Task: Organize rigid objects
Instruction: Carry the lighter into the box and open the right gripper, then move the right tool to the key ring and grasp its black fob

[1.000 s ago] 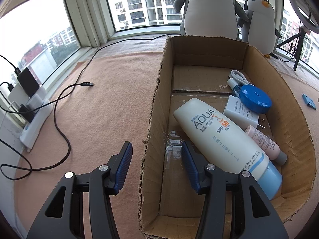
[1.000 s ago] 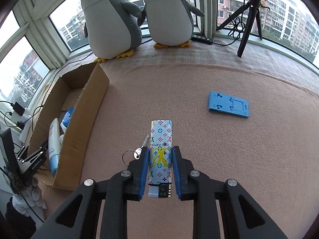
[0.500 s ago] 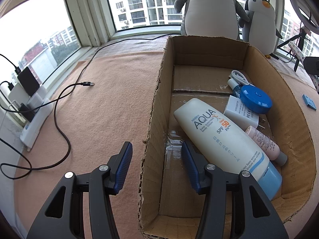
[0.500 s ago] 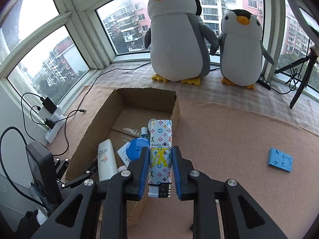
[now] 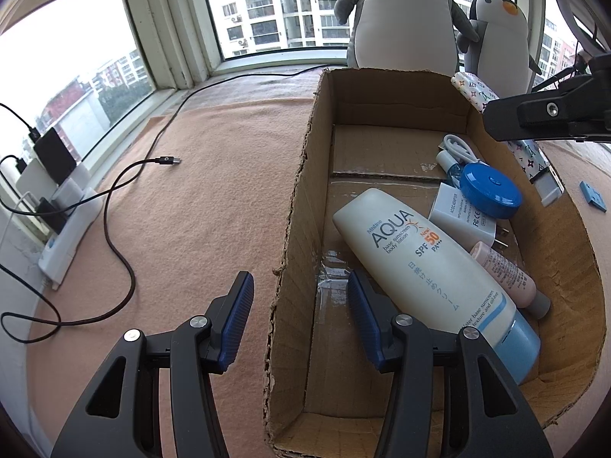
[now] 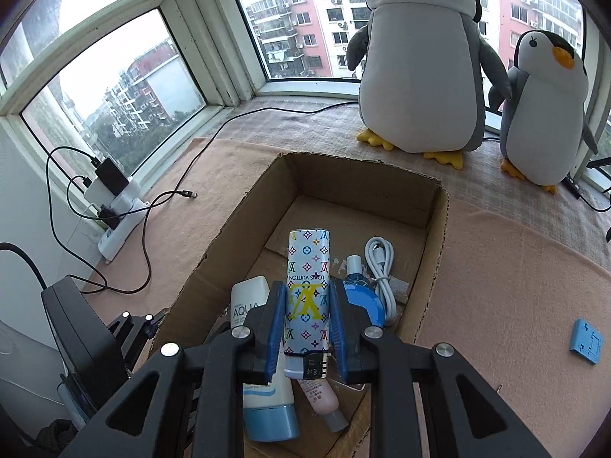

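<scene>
In the left wrist view, the left gripper (image 5: 299, 318) is hovering with its jaws wide apart, straddling the near left wall of the cardboard box (image 5: 294, 206), one blue pad outside over the peach worktop (image 5: 214, 198) and the other inside, gripping nothing. Lying in the box are a white AQUA sunscreen tube (image 5: 431, 267), a small pink tube (image 5: 506, 273) just beside it, a white power adapter (image 5: 460, 215), a round blue lid (image 5: 490, 189) and a coiled white cable (image 5: 456, 147). At the upper right the right gripper's black arm is reaching over the box's far wall, carrying the patterned lighter (image 5: 529, 152) tilted above that wall. A black USB cable (image 5: 122, 194) is trailing across the worktop to a power strip (image 5: 65, 229) at the window, and a blue phone stand (image 5: 592, 201) is lying right of the box. In the right wrist view, the right gripper (image 6: 307, 318) is clamping its jaws on the monogram-printed lighter (image 6: 307, 286), holding it lengthwise above the box (image 6: 435, 252), over the sunscreen tube (image 6: 250, 305) and blue lid (image 6: 368, 305). Two plush penguins (image 6: 420, 76) are standing beyond the box by the window, and the blue stand (image 6: 586, 341) is resting on the worktop at right
</scene>
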### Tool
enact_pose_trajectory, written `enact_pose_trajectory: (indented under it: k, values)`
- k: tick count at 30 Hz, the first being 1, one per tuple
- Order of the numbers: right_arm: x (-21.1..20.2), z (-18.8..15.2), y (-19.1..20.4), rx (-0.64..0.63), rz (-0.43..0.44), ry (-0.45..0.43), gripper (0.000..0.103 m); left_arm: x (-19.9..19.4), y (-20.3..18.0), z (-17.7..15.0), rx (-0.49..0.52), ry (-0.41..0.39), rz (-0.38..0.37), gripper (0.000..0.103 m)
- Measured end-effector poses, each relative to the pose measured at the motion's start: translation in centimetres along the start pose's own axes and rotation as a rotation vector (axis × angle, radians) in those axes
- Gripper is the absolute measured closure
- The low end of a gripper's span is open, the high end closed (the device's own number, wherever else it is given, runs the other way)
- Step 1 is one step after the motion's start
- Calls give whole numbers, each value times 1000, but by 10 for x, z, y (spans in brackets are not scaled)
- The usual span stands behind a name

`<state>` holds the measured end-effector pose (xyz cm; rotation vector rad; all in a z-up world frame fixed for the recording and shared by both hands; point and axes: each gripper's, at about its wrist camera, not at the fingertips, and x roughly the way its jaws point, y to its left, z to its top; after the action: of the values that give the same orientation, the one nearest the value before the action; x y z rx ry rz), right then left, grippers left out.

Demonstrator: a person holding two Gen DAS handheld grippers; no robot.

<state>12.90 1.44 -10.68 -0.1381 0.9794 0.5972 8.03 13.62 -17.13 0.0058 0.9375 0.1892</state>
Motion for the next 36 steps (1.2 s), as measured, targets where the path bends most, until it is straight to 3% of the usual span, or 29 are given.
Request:
enact_pose_trajectory:
  k: [5, 7, 8, 9, 22, 34, 36]
  values:
    - [1, 3, 5, -12, 14, -6, 77, 0, 0, 0, 1, 1, 3, 52]
    - [-2, 3, 5, -5, 13, -28, 45, 0, 0, 0, 2, 1, 5, 52]
    - [-5, 2, 3, 2, 2, -53, 22, 0, 0, 0, 2, 1, 5, 52]
    - [-9, 2, 2, 5, -1, -76, 18, 0, 0, -1, 2, 0, 5, 52]
    - [-46, -15, -38, 32, -33, -119, 18, 0, 0, -1, 3, 0, 6, 52]
    - [-89, -62, -111, 108, -121, -49, 18, 0, 0, -1, 5, 1, 7, 52]
    - [-89, -70, -119, 115, -127, -23, 22, 0, -1, 0, 5, 1, 7, 52]
